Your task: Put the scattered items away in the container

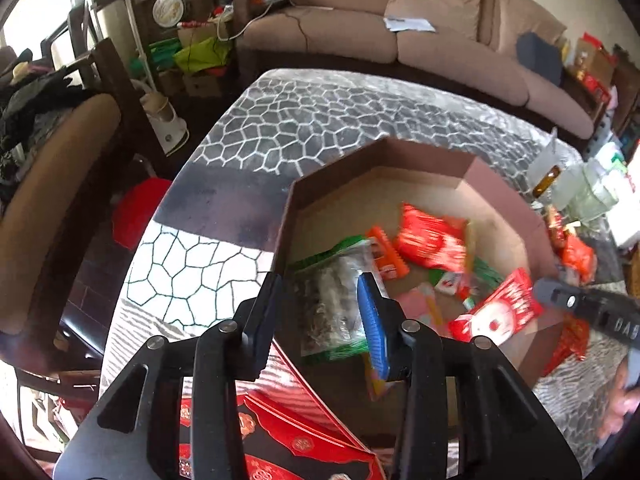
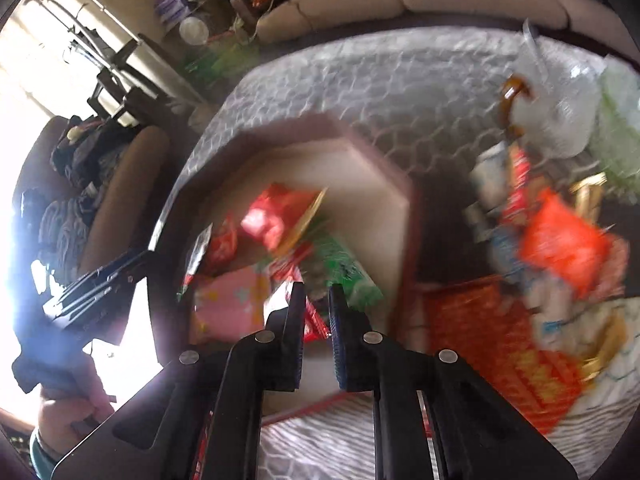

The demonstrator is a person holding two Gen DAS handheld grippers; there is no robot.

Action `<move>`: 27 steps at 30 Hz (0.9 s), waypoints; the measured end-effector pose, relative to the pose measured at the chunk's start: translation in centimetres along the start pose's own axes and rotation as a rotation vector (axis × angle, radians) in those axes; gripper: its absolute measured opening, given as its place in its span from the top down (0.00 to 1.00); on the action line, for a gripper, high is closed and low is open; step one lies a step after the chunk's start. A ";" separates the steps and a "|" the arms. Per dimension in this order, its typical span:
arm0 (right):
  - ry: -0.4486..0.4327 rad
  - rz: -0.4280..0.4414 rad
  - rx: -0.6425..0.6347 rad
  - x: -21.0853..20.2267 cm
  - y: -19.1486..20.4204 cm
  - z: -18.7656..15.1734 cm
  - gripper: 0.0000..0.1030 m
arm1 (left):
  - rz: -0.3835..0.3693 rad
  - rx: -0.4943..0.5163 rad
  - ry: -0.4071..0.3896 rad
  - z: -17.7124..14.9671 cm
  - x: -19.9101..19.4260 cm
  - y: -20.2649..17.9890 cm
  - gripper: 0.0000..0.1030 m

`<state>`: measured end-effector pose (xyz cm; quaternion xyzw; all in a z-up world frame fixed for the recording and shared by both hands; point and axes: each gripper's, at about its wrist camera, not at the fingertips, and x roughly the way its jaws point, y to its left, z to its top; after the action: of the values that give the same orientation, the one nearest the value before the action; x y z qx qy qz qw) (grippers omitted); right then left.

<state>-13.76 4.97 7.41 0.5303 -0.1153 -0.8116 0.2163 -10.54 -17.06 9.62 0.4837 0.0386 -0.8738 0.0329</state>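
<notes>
The octagonal cardboard box [image 1: 496, 200] stands on the patterned desk [image 1: 312, 120] and already holds red snack packets [image 1: 430, 242], a green-edged clear bag [image 1: 336, 304] and a pink packet [image 2: 228, 304]. More packets [image 2: 560, 248] lie scattered on the desk just beside its right wall, near clear plastic containers [image 1: 588, 192]. The left tongs [image 1: 320, 320] hang released over the box's near left wall, while the right tongs [image 2: 316, 320] hover over the contents with only a narrow gap, grasping nothing that I can see.

I read only pale letters, maybe "DAB", on dark gripper body [image 1: 612, 322]; snack packet [image 1: 498, 314] print too blurred.
</notes>
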 end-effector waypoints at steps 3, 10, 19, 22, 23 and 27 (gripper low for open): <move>-0.040 -0.003 0.003 -3.2 -1.1 0.6 0.86 | -0.058 0.024 -0.021 0.0 -2.1 -1.7 0.64; -0.134 -0.121 -0.001 -11.9 -6.6 -0.3 0.66 | -0.283 0.148 -0.032 -4.3 -6.5 -11.1 0.47; -0.105 -0.161 0.228 -13.5 -18.8 -6.6 0.55 | -0.256 0.269 0.025 -9.6 -2.6 -22.7 0.45; -0.094 -0.081 0.342 -12.7 -21.6 -8.1 0.53 | -0.210 0.283 0.036 -10.4 -0.8 -24.1 0.42; -0.093 -0.042 0.383 -12.5 -22.2 -8.5 0.53 | -0.191 0.284 0.038 -10.7 -0.3 -24.2 0.40; -0.094 0.144 0.560 -10.5 -24.5 -9.4 0.53 | -0.152 0.289 0.040 -11.2 1.5 -24.7 0.35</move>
<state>-7.14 31.87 1.85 0.5218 -0.3821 -0.7543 0.1128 -4.24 8.64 3.35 0.4964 -0.0503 -0.8603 -0.1041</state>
